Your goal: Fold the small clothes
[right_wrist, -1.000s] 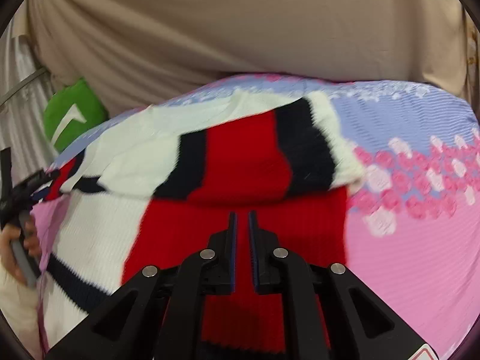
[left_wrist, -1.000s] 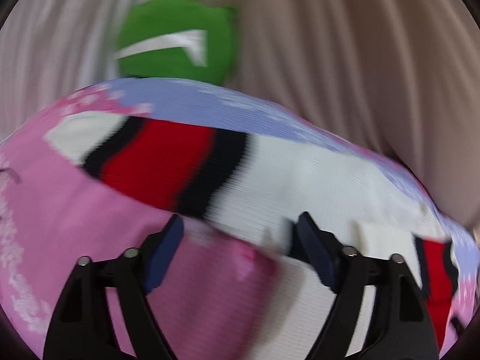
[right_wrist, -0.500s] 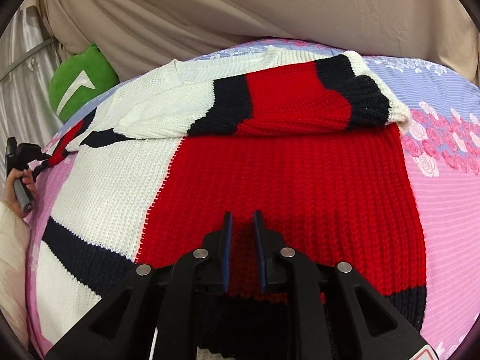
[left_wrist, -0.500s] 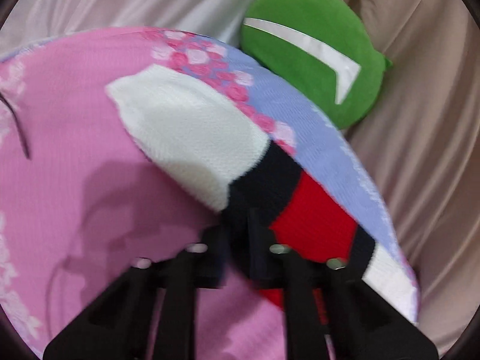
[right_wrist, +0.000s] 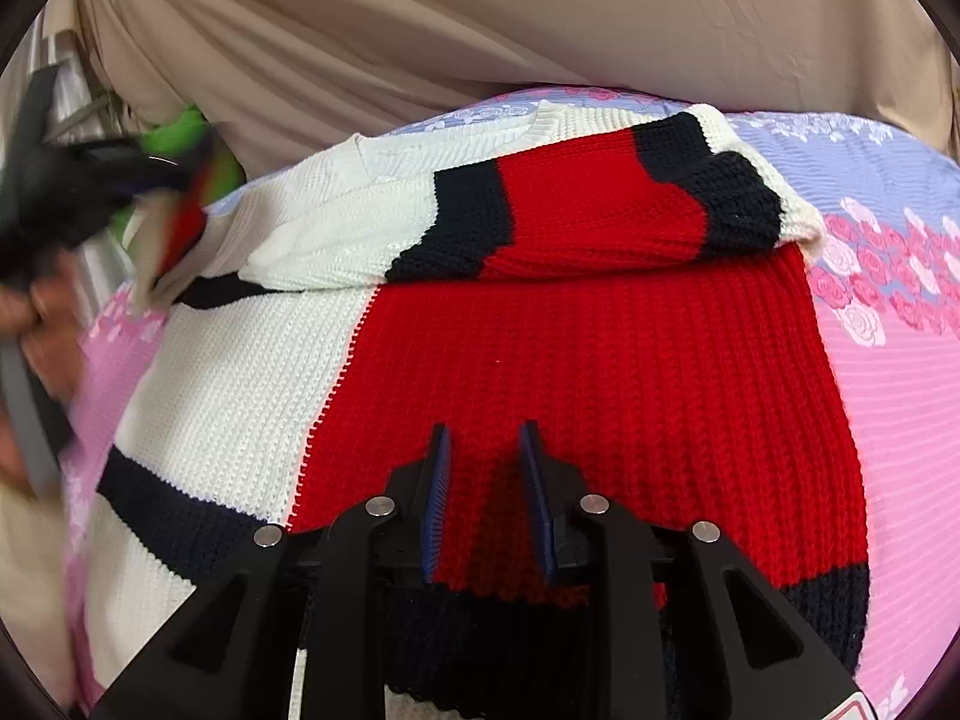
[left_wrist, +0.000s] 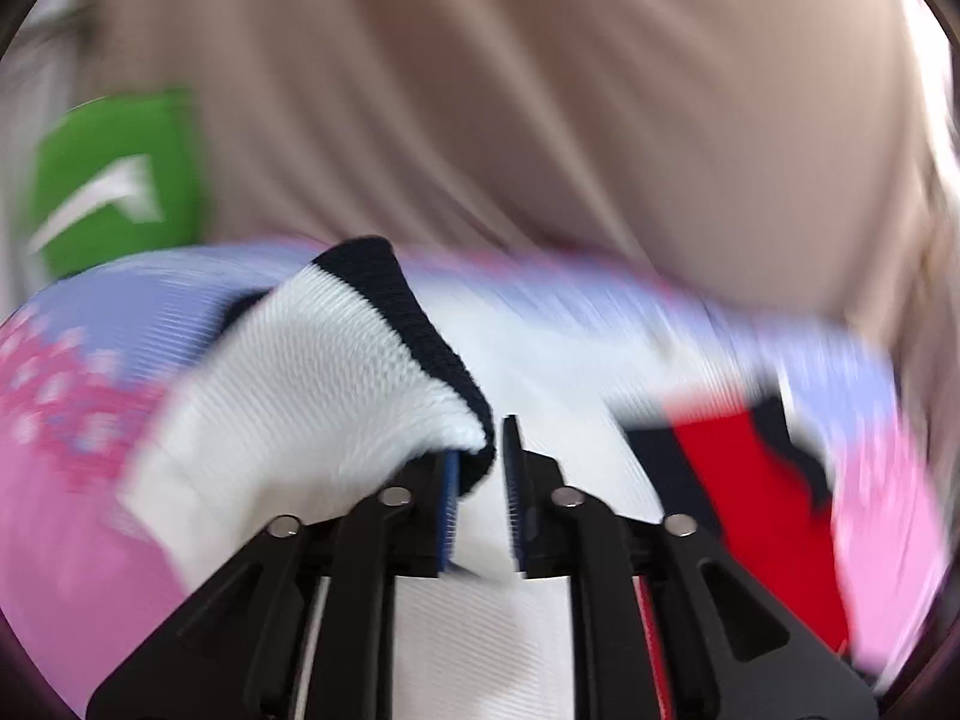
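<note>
the red, white and navy knitted sweater (right_wrist: 600,372) lies spread on the pink and lilac rose-print bedsheet (right_wrist: 900,360), directly ahead of and under the right gripper (right_wrist: 485,498). that gripper's jaws have just been opening and stand a little apart, touching down on the red knit near the navy hem band, pinching nothing. 1 sleeve lies folded across the chest ahead of it. only this view shows the whole garment, plus the person's hand (right_wrist: 36,312) blurred at far left. the left wrist view, smeared by motion, shows the left gripper (left_wrist: 480,480) with the white, navy-edged sleeve cuff (left_wrist: 384,360) caught between its nearly closed jaws, which have just eased slightly apart. a green cushion (left_wrist: 114,180) sits far ahead-left.
</note>
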Motion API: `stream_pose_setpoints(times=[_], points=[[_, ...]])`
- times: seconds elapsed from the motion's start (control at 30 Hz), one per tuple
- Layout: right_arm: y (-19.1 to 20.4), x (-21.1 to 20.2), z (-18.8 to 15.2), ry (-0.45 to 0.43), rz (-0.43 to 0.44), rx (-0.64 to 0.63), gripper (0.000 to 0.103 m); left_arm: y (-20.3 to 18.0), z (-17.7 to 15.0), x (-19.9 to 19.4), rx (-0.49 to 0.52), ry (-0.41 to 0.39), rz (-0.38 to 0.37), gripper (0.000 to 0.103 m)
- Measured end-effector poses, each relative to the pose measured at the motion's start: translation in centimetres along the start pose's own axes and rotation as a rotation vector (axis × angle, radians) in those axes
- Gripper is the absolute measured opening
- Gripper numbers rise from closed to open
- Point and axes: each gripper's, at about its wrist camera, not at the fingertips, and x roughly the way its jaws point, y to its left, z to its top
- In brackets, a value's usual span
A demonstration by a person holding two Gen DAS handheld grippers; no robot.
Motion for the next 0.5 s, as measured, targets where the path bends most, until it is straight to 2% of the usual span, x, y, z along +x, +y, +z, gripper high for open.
stream_pose_setpoints(times=[0.07,0.13,0.17,0.2,0.27,0.33,0.4,0.5], points=[[-0.4,-0.5,0.0,-0.007,-0.011,0.003,0.025,-3.2,-2.7,1.6,0.080,0.073,-0.013,0.020],[-0.3,-1.4,-0.1,-0.032,-0.061,-0.041,0.026,-3.9,-4.4,1.3,0.100,0.096,-0.039,0.022],[0.1,-2.1,0.0,-0.052,-0.093,-0.090,0.028,-3.6,-4.9,0.6,0.094,0.092,-0.043,0.029],[0.4,-2.5,0.2,-0.067,-0.104,-0.131,0.031,-2.8,-5.3,-0.6,0.069,0.076,-0.033,0.041],[2.1,-3.0,1.1,-0.097,-0.097,-0.234,0.036,-0.4,-5.7,-2.9,0.002,0.036,-0.007,0.051],[4.7,-2.8,2.2,-0.122,-0.077,-0.339,0.040,2.8,-6.4,-5.1,-0.073,0.005,0.077,0.052],[7.6,-1.9,3.1,-0.139,-0.031,-0.430,0.048,5.4,-7.2,-6.1,-0.147,0.005,0.177,0.052],[12.7,1.3,4.2,-0.121,0.034,-0.556,0.051,8.9,-9.0,-6.3,-0.267,0.038,0.243,0.052]])
